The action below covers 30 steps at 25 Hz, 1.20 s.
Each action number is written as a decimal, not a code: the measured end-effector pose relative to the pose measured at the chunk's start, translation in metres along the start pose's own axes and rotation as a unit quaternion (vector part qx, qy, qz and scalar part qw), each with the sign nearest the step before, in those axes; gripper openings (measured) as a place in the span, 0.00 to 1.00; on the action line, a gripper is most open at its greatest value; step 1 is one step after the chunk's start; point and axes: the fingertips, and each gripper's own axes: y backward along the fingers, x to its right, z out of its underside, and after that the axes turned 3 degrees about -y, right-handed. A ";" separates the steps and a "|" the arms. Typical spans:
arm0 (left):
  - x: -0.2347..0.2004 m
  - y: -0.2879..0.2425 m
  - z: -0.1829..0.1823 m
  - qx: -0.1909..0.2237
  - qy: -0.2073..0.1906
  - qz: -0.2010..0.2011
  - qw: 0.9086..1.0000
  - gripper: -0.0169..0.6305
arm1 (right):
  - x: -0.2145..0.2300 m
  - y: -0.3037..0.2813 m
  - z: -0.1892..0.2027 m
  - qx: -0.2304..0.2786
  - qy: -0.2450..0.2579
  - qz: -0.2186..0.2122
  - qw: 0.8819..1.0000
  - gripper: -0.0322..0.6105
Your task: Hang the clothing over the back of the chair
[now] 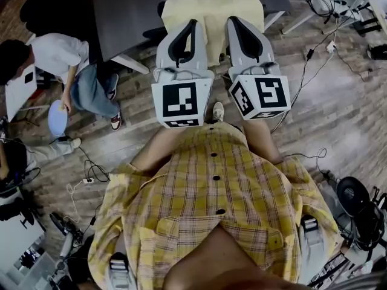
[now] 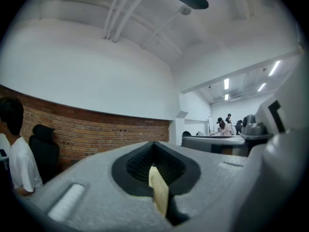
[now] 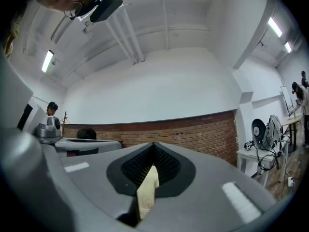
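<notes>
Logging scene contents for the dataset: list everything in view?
garment: 1, pale yellow, held up ahead, pinched at two spots
table: 1, dark grey, upper left of the head view
floor: 1, wood planks, all around
seated person: 1, white top and blue jeans, far left
disc: 1, light blue, at that person's hand
cables: several, black and white, on the floor at both sides
brick wall: 1, red-brown, background of both gripper views
shirt: 1, yellow plaid, on the wearer
shoe: 1, white, below the claws
left claw: 1, grey, shut on the garment
right claw: 1, grey, shut on the garment
</notes>
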 end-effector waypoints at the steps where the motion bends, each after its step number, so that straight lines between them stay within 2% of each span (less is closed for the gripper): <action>1: 0.000 0.001 0.002 -0.002 0.000 0.001 1.000 0.02 | -0.001 0.001 0.003 -0.002 -0.001 0.001 1.000 0.04; 11: 0.003 0.014 0.014 -0.007 0.006 0.004 1.000 0.02 | -0.006 0.017 0.017 -0.010 -0.001 0.014 1.000 0.04; 17: 0.007 0.015 0.026 -0.012 0.029 0.001 1.000 0.02 | -0.003 0.023 0.025 -0.017 -0.003 0.013 1.000 0.04; 30: 0.001 0.017 0.037 -0.020 0.040 -0.003 0.999 0.02 | -0.006 0.018 0.035 -0.030 -0.010 0.005 0.999 0.04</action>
